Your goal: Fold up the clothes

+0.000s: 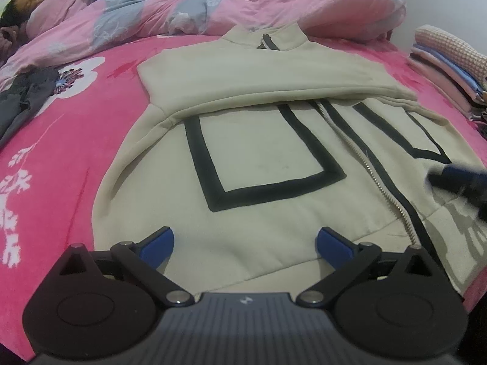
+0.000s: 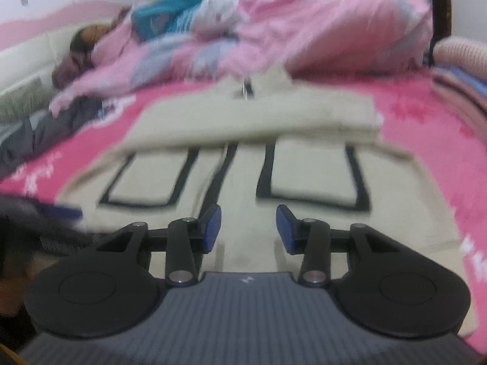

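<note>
Jacket: cream zip-up jacket (image 1: 268, 158) with black rectangle trim, spread front-up on the bed, collar at the far end, hem at the near end; both sleeves folded across the chest in a band under the collar.
Zip: metal zip (image 1: 377, 179) closed, running from collar to hem beside a black stripe.
Left gripper: left gripper (image 1: 245, 243) low over the hem, a little to the left of the zip; blue pads spread wide, nothing between them, cloth visible under the gap; contact with the cloth impossible to tell.
Right gripper: right gripper (image 2: 248, 228) over the lower middle of the jacket, near the zip line; jaws partly spread, nothing pinched between the pads; view blurred. Seen from the left wrist as a dark blurred shape (image 1: 456, 179) above the jacket's right panel, apart from the left gripper.
Bed: bright pink floral bed cover (image 1: 54, 158) under the jacket, bare on both sides of it.
Behind the collar: rumpled pink quilt (image 1: 213, 3), heaped just past the collar.
Right edge: stack of folded clothes (image 1: 447, 67), well clear of the jacket.
Left edge: dark grey garment (image 1: 24, 103) crumpled on the cover, apart from the jacket.
In the way: nothing lying on the jacket between grippers and hem.
</note>
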A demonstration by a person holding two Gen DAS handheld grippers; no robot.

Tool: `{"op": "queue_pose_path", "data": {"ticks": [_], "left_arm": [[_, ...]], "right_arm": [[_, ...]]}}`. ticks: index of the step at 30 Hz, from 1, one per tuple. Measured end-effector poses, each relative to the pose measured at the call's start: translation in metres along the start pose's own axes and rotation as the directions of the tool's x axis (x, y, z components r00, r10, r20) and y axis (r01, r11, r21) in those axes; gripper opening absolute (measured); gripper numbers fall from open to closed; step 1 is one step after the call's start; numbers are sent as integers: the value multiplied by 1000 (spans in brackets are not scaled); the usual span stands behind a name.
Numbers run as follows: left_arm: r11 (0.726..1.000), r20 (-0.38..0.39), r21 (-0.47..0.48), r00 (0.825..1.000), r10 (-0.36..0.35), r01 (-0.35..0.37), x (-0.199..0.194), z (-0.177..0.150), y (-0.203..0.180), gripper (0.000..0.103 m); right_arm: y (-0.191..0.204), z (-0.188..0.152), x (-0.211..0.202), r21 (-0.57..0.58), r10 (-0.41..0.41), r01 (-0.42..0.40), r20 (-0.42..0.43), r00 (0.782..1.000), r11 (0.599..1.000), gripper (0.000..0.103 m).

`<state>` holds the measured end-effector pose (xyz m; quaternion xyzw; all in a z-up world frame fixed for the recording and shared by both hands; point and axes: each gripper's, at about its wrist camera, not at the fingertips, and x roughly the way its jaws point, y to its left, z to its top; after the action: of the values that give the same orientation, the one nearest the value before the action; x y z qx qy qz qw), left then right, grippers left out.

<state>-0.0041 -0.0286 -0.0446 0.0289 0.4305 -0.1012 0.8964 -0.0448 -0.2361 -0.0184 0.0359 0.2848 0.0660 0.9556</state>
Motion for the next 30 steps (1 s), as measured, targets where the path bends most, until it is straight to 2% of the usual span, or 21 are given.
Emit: {"op": "queue_pose_path", "data": {"ticks": [2,4,6,8,9,10,14,30], "left_arm": [[1000,-1,-1,1000,2,-2,0,0,0,102],[1000,-1,-4,1000,3,-3,0,0,0,102],[1000,-2,-5,1000,4,-4,0,0,0,102],[1000,-4,-5,1000,6,-6,0,0,0,102],[1000,-3,-5,1000,7,-7,0,0,0,102],[1000,-4,-4,1000,8,-8,0,0,0,102],[1000,-7,-9,1000,11,-11,1,0,-1,102],[1000,-7,-14,1000,19,-19,1,0,-2,103]], "right_arm": [[0,9,-3,-22,-29,30,41,999,999,45],[-2,9,5,-28,-46,47,35,998,998,47],[-6,-1,21,-23,-60,60,-3,998,998,52],[-9,-22,48,-48,-71,67,-97,993,997,56],[-6,-31,47,-86,-75,72,-43,996,994,57],[-2,-34,46,-109,-84,81,-32,996,991,57],[-5,-29,47,-88,-78,73,-55,995,993,59],[-7,-33,47,-84,-70,67,-32,997,994,60]]}}
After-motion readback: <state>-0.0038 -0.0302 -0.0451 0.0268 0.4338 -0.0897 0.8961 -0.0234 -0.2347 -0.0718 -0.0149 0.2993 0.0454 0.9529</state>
